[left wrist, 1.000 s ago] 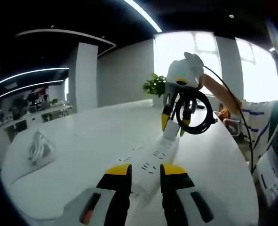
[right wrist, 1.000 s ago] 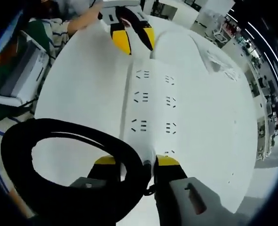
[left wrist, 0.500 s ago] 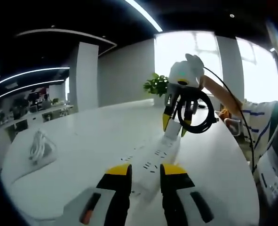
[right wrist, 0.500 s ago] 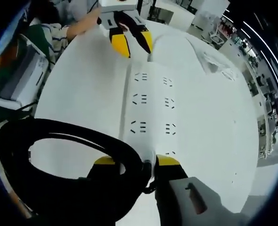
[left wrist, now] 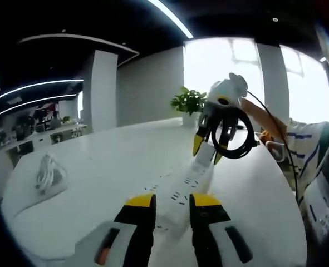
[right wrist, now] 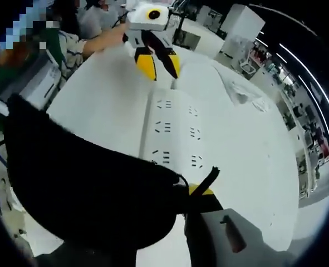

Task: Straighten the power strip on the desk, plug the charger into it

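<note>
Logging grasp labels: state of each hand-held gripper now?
Left hand-held gripper: open, straddling the power strip.
Right hand-held gripper: shut on the coiled black cable.

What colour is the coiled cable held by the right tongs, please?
Black; the coiled cable shows best in the left gripper view.

Left gripper view sits low at one end of the power strip (left wrist: 187,181) looking along it across the desk (left wrist: 97,167) toward the windows, right gripper view looks back down from the opposite end, close over it, both sharing strip and desk.
</note>
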